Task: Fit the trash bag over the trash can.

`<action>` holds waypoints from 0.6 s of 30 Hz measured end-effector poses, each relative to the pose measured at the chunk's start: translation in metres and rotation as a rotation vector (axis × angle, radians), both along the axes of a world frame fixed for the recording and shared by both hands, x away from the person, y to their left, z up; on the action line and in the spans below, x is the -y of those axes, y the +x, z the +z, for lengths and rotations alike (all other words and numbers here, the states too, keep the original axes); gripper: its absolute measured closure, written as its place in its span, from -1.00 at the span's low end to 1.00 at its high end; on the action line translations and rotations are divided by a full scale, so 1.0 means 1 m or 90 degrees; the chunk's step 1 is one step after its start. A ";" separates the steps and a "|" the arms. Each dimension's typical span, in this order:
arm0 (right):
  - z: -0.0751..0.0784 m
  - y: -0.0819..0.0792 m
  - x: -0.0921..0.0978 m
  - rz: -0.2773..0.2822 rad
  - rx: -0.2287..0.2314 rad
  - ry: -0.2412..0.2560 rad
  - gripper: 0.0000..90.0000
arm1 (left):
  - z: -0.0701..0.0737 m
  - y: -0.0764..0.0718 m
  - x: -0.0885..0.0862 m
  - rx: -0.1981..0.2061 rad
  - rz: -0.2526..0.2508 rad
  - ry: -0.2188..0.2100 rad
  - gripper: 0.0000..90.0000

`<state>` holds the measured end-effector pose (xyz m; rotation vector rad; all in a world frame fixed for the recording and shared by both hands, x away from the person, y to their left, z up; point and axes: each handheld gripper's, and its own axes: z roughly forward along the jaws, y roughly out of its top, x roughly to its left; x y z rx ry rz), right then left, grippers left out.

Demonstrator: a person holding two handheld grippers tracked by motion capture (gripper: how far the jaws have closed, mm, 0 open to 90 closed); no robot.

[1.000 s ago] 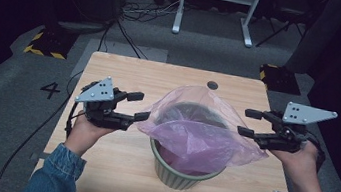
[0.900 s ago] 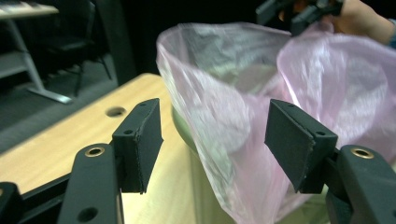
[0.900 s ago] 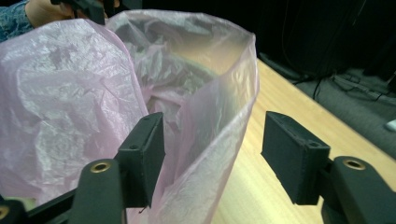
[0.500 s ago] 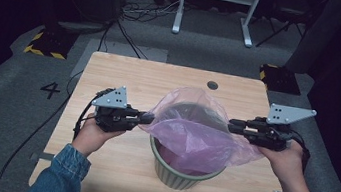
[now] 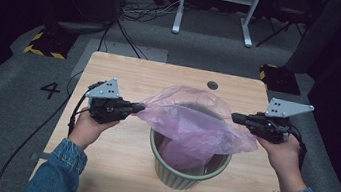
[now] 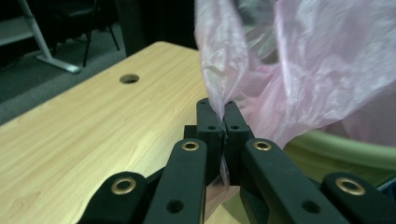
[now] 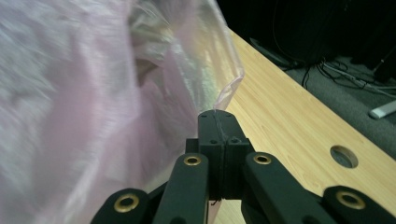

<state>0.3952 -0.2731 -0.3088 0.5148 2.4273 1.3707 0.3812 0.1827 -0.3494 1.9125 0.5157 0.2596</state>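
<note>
**Pink bag stretched over the green bin**

Over the green bin (image 5: pixel 188 166), which stands on the wooden table (image 5: pixel 125 77) toward the person's edge, a thin pink plastic bag (image 5: pixel 190 121) is spread wide, its lower part hanging down inside the bin's mouth. To the left of the bin, the left gripper (image 5: pixel 137 107) has its jaws pressed together on the bag's left edge; in the left gripper view a fold of the pink film (image 6: pixel 223 100) is pinched between the two black jaws and a strip of it runs down through the seam between them. To the right of the bin, the right gripper (image 5: pixel 236 118) sits at the bag's right edge at about the same height; in the right gripper view its jaws are closed flat against each other with the bag's rim (image 7: pixel 229 91) meeting their tips, though the film between them is too thin to make out clearly. Beyond the bin, near the table's far edge, is a round cable hole (image 5: pixel 212 85). Both of the person's hands are on the grippers' handles, denim sleeves (image 5: pixel 60 169) coming in on either side of the bin.
</note>
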 end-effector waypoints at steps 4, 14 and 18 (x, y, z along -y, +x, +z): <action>-0.015 0.011 -0.001 -0.018 -0.017 -0.016 0.99 | -0.010 0.005 0.005 -0.018 -0.001 0.018 0.97; -0.049 0.015 0.009 -0.040 -0.062 -0.047 1.00 | -0.031 0.007 0.004 -0.056 0.000 0.047 0.98; -0.060 0.007 0.019 -0.037 -0.075 -0.027 1.00 | -0.041 0.000 0.004 -0.067 -0.014 0.049 0.98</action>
